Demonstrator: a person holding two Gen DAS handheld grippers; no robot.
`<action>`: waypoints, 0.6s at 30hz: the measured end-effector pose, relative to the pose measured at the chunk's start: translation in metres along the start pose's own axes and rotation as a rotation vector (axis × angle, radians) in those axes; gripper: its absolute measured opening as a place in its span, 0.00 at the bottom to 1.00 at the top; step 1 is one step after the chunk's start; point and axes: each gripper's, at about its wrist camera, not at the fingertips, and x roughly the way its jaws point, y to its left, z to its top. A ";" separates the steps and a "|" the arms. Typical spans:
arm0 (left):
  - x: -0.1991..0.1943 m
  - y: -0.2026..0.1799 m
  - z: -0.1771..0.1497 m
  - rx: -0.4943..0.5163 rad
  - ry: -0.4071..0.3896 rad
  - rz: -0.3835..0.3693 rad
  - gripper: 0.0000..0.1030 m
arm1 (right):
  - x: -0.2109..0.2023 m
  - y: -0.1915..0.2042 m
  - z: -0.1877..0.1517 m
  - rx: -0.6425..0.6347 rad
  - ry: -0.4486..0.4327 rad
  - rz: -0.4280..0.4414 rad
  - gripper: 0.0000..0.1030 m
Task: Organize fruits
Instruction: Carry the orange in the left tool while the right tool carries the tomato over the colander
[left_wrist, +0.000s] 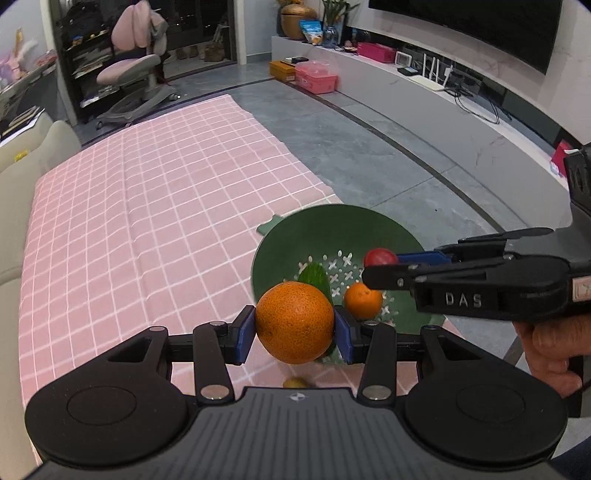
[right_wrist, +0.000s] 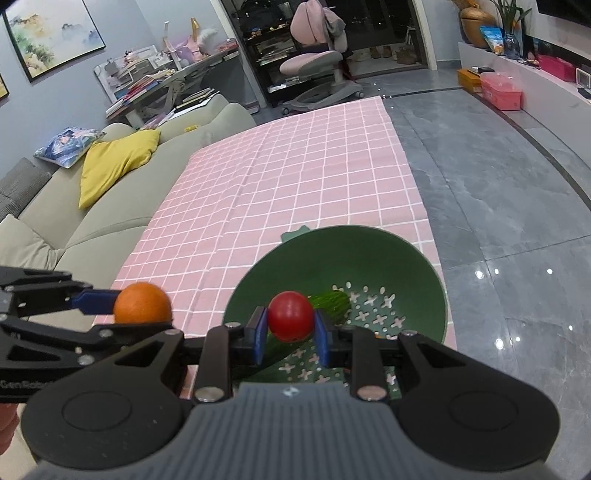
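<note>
- A pink checked cloth covers the table, with a sofa on one side and grey floor on the other.
- The green colander sits at the cloth's near edge; the grippers hide its front rim.
- Inside it lie one cucumber, partly covered, and one small orange.
- Left gripper clamps a big orange just outside the colander.
- Right gripper pinches a red fruit above the colander.
- A yellow fruit peeks out below, mostly hidden.
</note>
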 end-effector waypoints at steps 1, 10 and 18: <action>0.005 -0.002 0.004 0.012 0.003 0.004 0.49 | 0.002 -0.002 0.001 0.005 0.000 -0.005 0.22; 0.066 -0.019 0.031 0.163 0.083 0.072 0.49 | 0.030 -0.025 0.006 0.076 0.013 -0.085 0.22; 0.104 -0.023 0.037 0.201 0.133 0.090 0.49 | 0.053 -0.044 0.008 0.136 0.032 -0.134 0.23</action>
